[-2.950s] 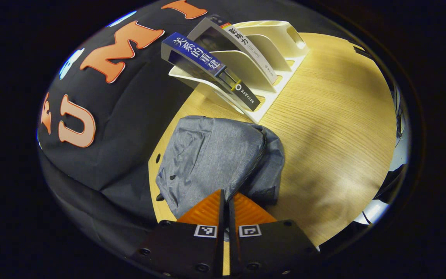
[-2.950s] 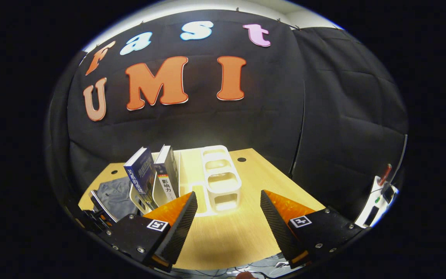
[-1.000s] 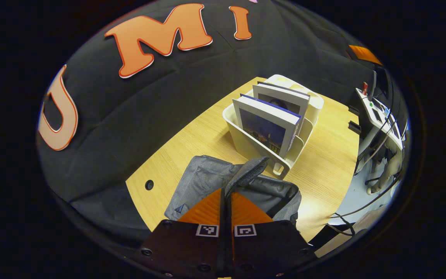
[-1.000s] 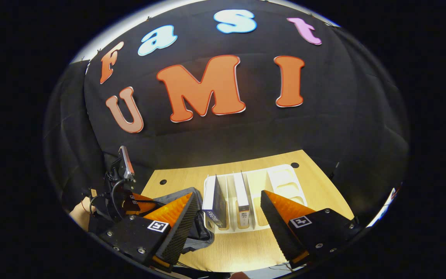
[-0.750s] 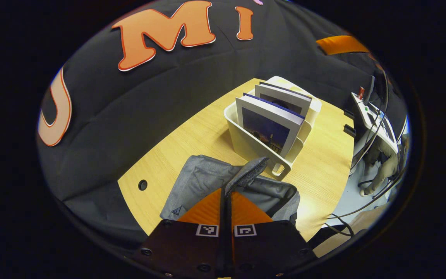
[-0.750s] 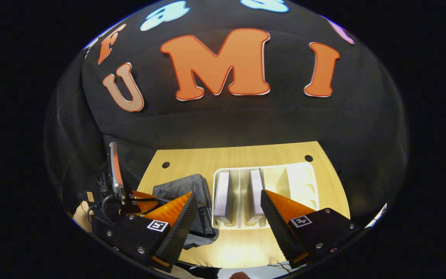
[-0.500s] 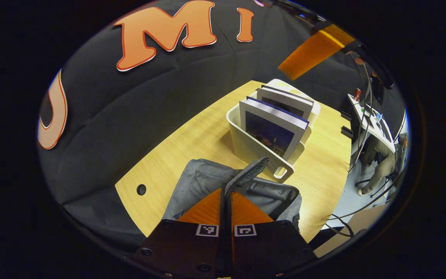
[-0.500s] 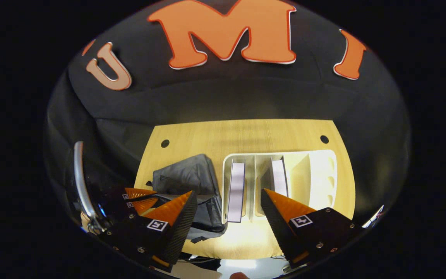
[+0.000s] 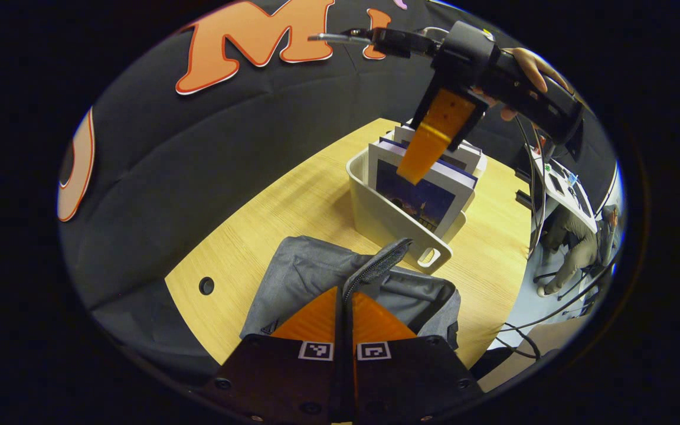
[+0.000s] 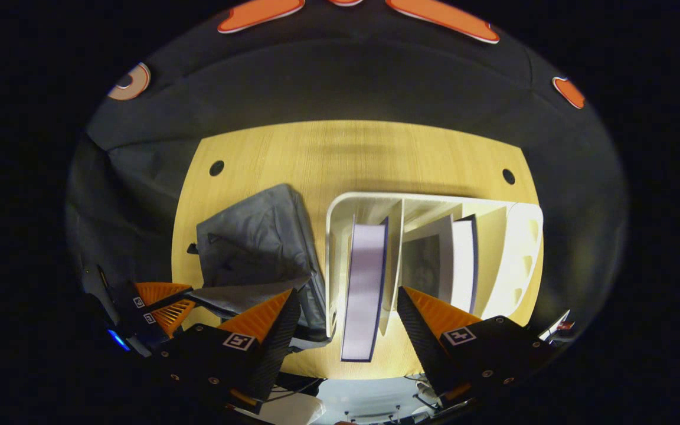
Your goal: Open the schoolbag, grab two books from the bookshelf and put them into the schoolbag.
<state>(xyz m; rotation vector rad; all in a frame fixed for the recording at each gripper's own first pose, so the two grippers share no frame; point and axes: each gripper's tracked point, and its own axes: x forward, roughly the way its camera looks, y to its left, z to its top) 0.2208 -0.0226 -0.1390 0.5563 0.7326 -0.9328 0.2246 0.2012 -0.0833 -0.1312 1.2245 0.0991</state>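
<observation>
The grey schoolbag [image 9: 310, 274] lies on the wooden table [image 10: 352, 153], left of the white bookshelf [image 10: 333, 236]. My left gripper [image 9: 345, 290] is shut on the schoolbag's zipper flap [image 9: 378, 265] and holds it up, so the bag's mouth gapes. In the right gripper view the left gripper [image 10: 160, 301] shows at the lower left. Two books stand in the rack: a blue-covered book [image 10: 363, 283] in the first slot and a second book [image 10: 461, 265] further right. My right gripper [image 10: 347, 295] is open, pointing down with the blue-covered book's top edge between its fingers' line. A hand [image 9: 526, 59] holds the right gripper [image 9: 417, 171] above the books.
The rack's right-hand slots [image 10: 517, 254] hold nothing. Two round holes [image 10: 216, 167] mark the table's far corners. Past the table's right edge stand a side desk with devices [image 9: 558, 177], cables [image 9: 546, 321] and a person [image 9: 576, 254].
My right gripper has swung over the rack and tipped downward, coming close above the blue-covered book. My left gripper keeps the flap lifted, barely shifted.
</observation>
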